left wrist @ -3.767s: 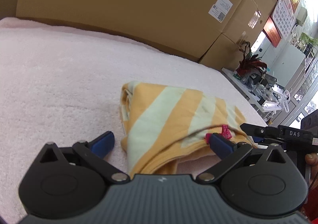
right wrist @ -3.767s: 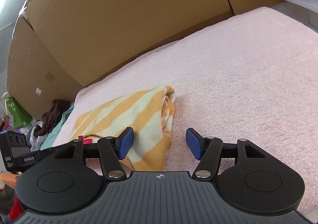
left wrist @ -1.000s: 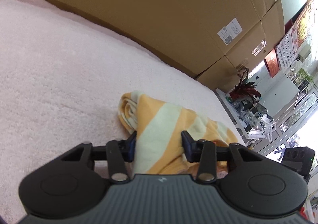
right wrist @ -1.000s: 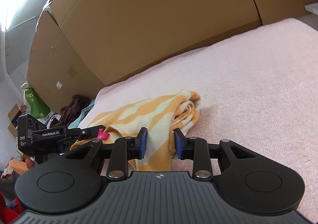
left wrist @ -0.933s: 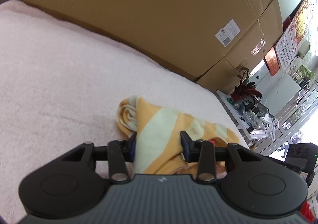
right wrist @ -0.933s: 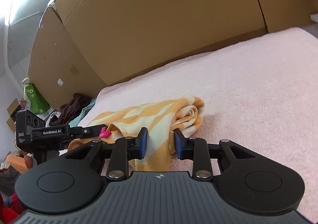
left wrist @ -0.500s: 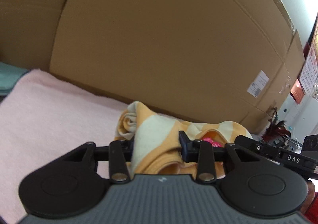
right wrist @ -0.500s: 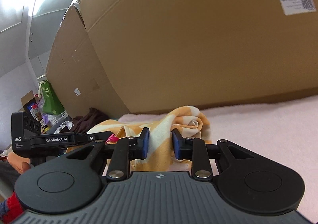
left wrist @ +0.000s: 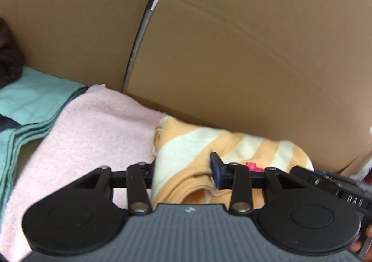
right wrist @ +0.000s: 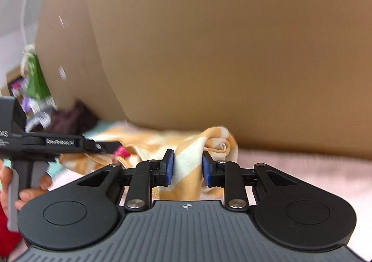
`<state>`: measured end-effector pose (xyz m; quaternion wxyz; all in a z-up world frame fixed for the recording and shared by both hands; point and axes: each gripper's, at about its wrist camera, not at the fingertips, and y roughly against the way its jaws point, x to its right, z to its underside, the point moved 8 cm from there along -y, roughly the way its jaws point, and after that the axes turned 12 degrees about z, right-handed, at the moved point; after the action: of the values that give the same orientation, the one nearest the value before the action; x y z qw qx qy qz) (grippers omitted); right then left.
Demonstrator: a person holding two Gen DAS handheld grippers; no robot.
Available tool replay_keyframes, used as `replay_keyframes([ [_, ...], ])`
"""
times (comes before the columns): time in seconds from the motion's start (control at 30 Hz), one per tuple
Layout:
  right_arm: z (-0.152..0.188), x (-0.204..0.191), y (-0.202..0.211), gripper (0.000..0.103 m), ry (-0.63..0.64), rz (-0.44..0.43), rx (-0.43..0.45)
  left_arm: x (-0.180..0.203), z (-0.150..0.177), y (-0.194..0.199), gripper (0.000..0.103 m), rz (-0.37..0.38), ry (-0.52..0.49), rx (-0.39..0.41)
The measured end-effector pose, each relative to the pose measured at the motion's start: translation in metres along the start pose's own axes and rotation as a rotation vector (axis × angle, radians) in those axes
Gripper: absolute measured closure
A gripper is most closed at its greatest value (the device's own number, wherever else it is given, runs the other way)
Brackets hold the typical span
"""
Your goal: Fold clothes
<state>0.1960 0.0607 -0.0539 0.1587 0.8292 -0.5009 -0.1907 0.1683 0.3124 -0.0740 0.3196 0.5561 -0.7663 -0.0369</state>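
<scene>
Tall brown cardboard boxes [left wrist: 244,48] fill the background of both views and stand directly behind the work surface. A pink towel [left wrist: 93,127] covers that surface; its left edge lies over a stack of folded teal cloth [left wrist: 30,99], and a dark brown garment [left wrist: 9,57] sits at the far left above the teal stack. In the right wrist view, which is blurred, a green bag [right wrist: 34,80] shows at the left near the dark garment.

The folded orange-and-cream striped garment [left wrist: 209,145] is held between the two grippers, just in front of the boxes and above the pink towel near its left end. A small pink tag [left wrist: 252,166] shows on its near edge. The pictures do not show whether the underside of the garment touches the towel.

The left gripper [left wrist: 182,169] grips the left end of the garment: its jaws are closed onto the thick folded stack, with fabric filling the gap between them. The right gripper [right wrist: 187,166] pinches the rolled right end of the garment between its blue pads [right wrist: 169,166]. In the right wrist view a hand [right wrist: 28,189] grasps the handle of the left gripper.
</scene>
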Motion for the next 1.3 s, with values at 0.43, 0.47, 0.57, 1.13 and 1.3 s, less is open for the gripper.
replay_keyframes([
  [0.43,-0.009,-0.009,0.033,0.089,0.028,-0.004,0.004,0.074,-0.012,0.026,0.064,-0.064,-0.255,0.038],
  [0.47,-0.007,-0.011,0.029,0.089,0.035,0.006,-0.012,0.071,-0.005,0.013,0.069,-0.073,-0.237,0.006],
  [0.57,0.018,-0.007,0.017,0.094,0.038,0.055,-0.087,0.061,0.014,-0.012,0.072,-0.092,-0.202,-0.033],
  [1.13,0.034,-0.014,0.044,0.086,0.042,0.168,-0.107,0.071,0.027,-0.013,0.048,-0.176,-0.424,0.045],
  [1.3,0.054,-0.020,0.067,0.077,0.072,0.193,-0.087,0.065,0.025,-0.012,0.010,-0.307,-0.402,0.046],
])
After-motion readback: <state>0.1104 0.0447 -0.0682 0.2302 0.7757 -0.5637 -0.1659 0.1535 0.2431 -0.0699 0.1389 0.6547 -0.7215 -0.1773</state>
